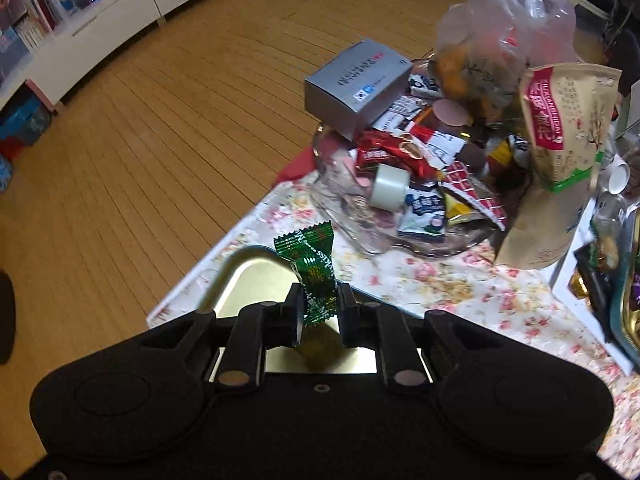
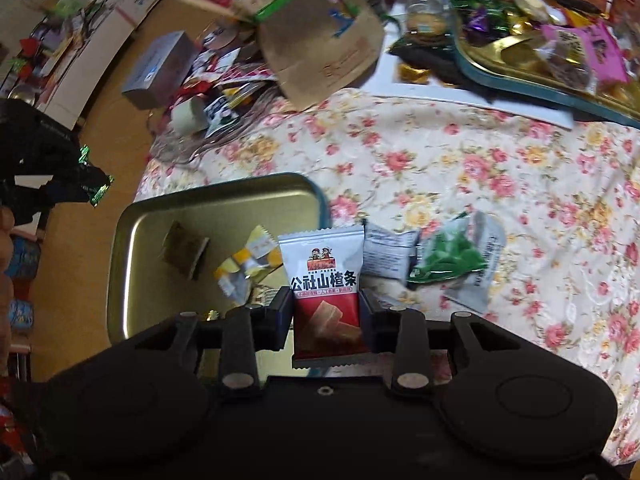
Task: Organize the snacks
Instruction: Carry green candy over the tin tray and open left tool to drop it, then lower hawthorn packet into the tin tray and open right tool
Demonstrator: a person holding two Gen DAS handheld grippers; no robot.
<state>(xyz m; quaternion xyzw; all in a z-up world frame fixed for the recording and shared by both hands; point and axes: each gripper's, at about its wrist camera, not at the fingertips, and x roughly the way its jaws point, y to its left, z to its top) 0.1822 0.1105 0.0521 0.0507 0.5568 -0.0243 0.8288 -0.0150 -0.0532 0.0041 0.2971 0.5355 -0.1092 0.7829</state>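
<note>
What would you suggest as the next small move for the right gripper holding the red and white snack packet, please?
Probably shift it slightly toward the gold metal tray and release. The right gripper clamps the red and white snack packet right at the tray's edge, and a yellow wrapped candy already lies inside, so the tray looks like the collecting spot.

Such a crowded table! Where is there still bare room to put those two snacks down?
Bare floral cloth lies between the gold tray and the teal tray. The gold tray's left half is mostly bare. Crowded: the glass dish heaped with packets.
</note>
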